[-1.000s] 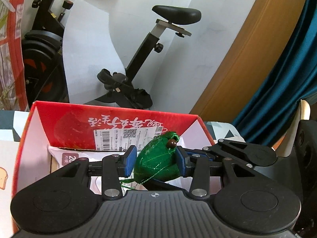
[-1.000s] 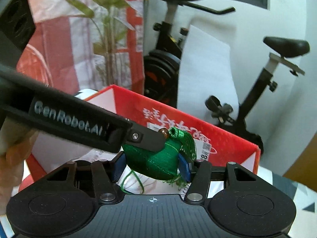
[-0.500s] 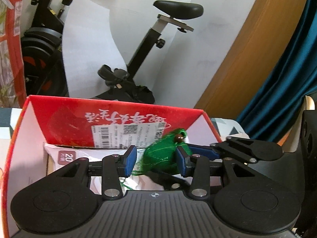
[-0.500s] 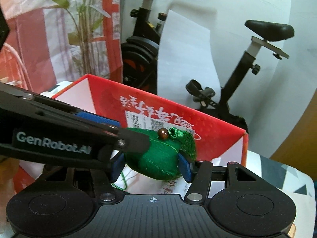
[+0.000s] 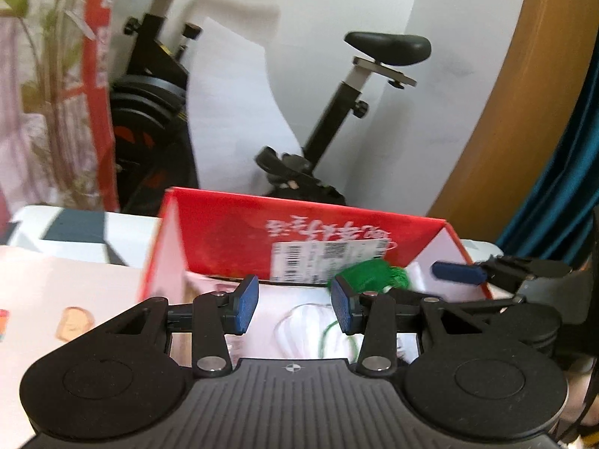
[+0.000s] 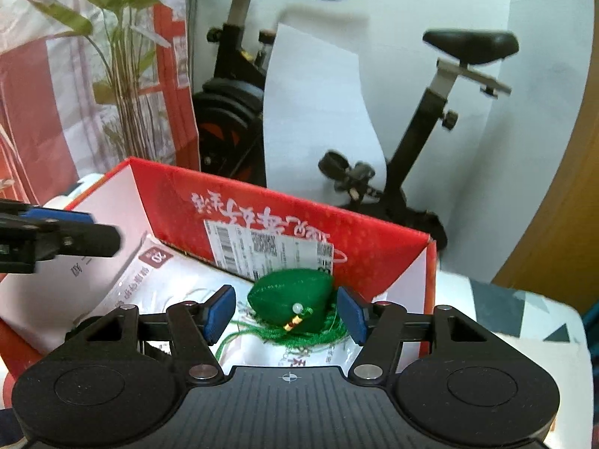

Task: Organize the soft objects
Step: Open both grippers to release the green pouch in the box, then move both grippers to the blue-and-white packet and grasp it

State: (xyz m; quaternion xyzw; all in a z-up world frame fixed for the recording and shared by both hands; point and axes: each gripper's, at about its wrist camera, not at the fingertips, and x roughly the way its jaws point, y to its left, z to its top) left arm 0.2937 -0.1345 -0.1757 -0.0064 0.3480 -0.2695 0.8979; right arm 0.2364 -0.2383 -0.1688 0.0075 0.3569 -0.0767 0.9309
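A green knitted pouch (image 6: 288, 297) with a bead and tassel lies on white packets (image 6: 168, 284) inside the red cardboard box (image 6: 176, 220). My right gripper (image 6: 286, 314) straddles it. Its jaws are opening, and a gap shows between each blue pad and the pouch. My left gripper (image 5: 295, 308) is open with nothing between its pads, over the box's (image 5: 224, 239) left half. From there the pouch (image 5: 370, 275) shows just beyond its right pad, with a right gripper finger (image 5: 456, 271) further right. In the right wrist view, the left gripper's fingers (image 6: 75, 239) reach in from the left edge.
An exercise bike (image 6: 411, 149) and a white sheet stand behind the box. A potted plant (image 6: 119, 75) and red-patterned bags are at the back left. The box sits on a patterned tablecloth (image 6: 505, 307). A blue curtain (image 5: 554, 149) hangs at the right.
The left gripper has slid off the pouch and swung away to the left. The right gripper's jaws have widened, and the pouch has dropped from them onto the packets in the box.
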